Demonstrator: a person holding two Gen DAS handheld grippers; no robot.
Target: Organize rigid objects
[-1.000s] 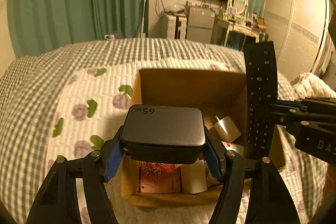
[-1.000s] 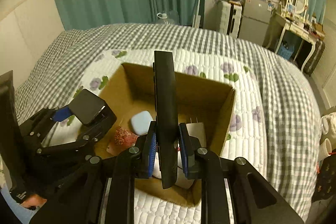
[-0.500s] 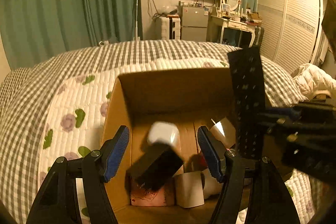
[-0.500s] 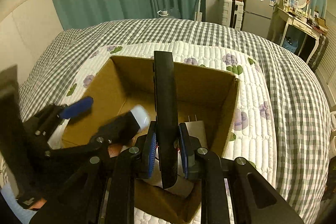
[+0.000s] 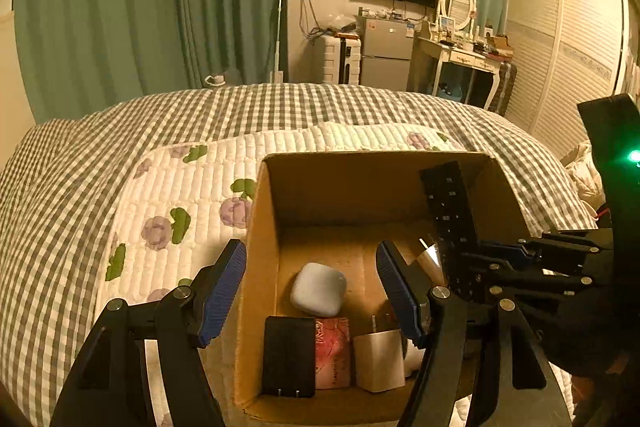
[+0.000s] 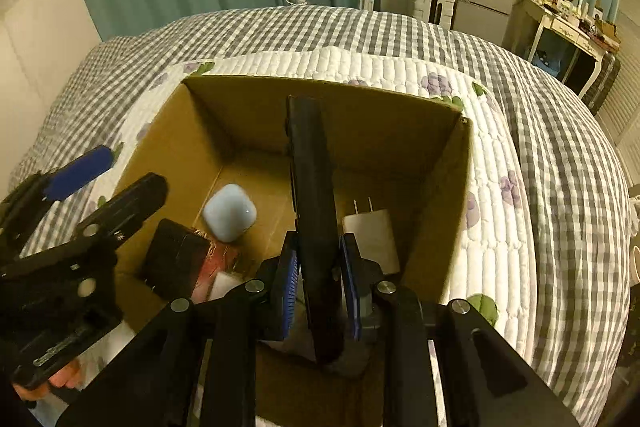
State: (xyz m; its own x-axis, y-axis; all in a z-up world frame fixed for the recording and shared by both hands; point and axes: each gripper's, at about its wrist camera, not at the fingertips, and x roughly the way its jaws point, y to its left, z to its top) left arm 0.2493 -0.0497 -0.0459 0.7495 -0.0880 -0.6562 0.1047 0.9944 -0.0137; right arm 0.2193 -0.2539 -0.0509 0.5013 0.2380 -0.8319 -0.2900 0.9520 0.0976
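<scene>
An open cardboard box (image 5: pixel 256 227) (image 6: pixel 440 211) sits on the bed. My left gripper (image 5: pixel 308 287) is open and empty above the box's near left corner. A black charger block (image 5: pixel 289 361) (image 6: pixel 176 263) lies on the box floor beside a red patterned packet (image 5: pixel 333 351), a pale earbud case (image 5: pixel 319 289) (image 6: pixel 229 213) and a white plug adapter (image 5: pixel 378 361) (image 6: pixel 372 231). My right gripper (image 6: pixel 318 283) is shut on a black remote control (image 6: pixel 312 203) (image 5: pixel 450 215), held upright inside the box's right side.
The box rests on a white quilted floral pad (image 5: pixel 176 195) over a grey checked bedspread (image 6: pixel 560 155). Green curtains (image 5: pixel 160 7), a small fridge (image 5: pixel 386 55), a TV and a dressing table (image 5: pixel 460 59) stand beyond the bed.
My left gripper opened and let go of the black charger block, which fell into the box. My right gripper lowered the remote into the box.
</scene>
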